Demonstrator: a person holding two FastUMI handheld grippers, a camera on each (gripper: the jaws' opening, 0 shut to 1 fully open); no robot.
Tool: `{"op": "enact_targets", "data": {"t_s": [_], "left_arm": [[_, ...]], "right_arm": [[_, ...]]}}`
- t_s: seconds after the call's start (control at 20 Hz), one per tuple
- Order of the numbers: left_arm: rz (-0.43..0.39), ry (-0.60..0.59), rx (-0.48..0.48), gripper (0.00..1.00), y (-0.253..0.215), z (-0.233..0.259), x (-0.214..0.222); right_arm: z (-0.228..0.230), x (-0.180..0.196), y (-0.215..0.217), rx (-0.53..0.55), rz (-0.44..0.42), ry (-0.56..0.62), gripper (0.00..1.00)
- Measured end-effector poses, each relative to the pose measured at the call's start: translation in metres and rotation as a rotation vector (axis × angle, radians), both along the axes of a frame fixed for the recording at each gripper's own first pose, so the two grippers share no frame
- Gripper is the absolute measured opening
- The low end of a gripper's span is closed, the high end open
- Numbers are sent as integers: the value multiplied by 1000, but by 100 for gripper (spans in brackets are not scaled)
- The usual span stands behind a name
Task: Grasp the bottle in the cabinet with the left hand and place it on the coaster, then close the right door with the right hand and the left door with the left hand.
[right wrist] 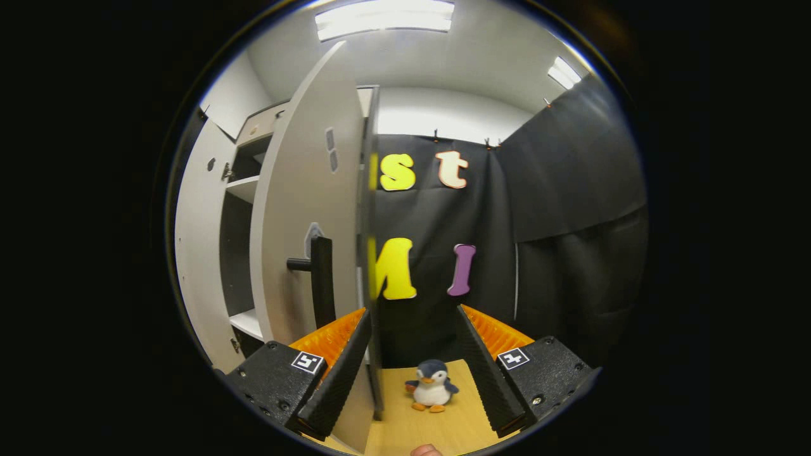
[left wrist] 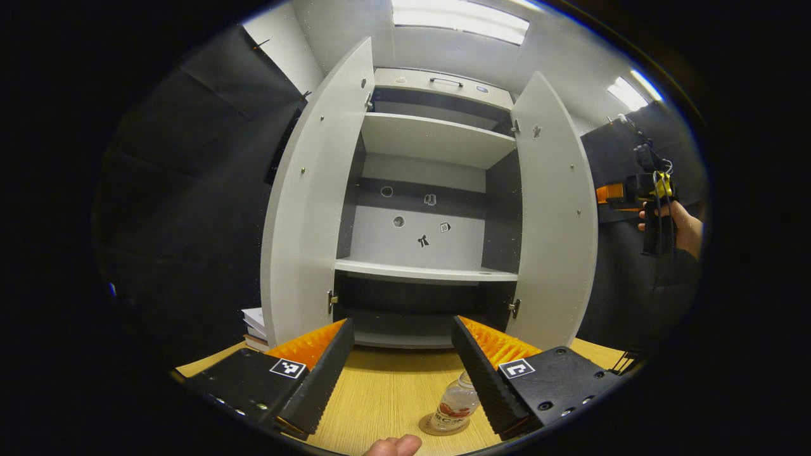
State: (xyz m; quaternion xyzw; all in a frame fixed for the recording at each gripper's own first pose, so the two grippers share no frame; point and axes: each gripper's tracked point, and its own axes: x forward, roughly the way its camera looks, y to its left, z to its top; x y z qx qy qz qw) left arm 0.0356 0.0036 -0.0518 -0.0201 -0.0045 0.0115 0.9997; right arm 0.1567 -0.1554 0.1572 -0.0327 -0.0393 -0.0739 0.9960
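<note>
Both cabinet [left wrist: 431, 209] doors stood swung wide, leaving the way into the shelves open between them. The left door [left wrist: 310, 209] and the right door [left wrist: 557, 209] walled that lane on either side. The middle shelf [left wrist: 424, 272] lay bare, with room above it up to the upper shelf [left wrist: 437, 136]. On the near counter [left wrist: 386, 386], the bottle [left wrist: 456, 405] stood on its coaster [left wrist: 437, 430] just beside the left gripper's [left wrist: 405, 367] right finger, narrowing the path there. A stack of books [left wrist: 255, 326] sat left of the left door. In the right gripper view, the right door's edge [right wrist: 370, 253] stood between the spread jaws of the right gripper [right wrist: 412, 367], its handle [right wrist: 320, 278] projecting on the left, and a toy penguin [right wrist: 431, 386] stood on the counter beyond, before the cloth wall.
</note>
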Motion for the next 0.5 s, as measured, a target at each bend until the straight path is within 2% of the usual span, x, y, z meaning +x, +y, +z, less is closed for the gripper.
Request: {"op": "enact_targets", "data": {"t_s": [0.1,0.15,0.3,0.5], "left_arm": [[-1,13,-15,99,0,-3,-1],[2,15,-18,95,0,-4,-3],[29,3,-4,95,11,0,-9],[78,10,-2,95,27,-3,-18]], "right_arm": [[-3,5,29,-17,39,18,82],[-2,10,43,-32,58,20,82],[-5,23,75,-63,91,4,82],[-24,55,114,-32,168,28,82]]}}
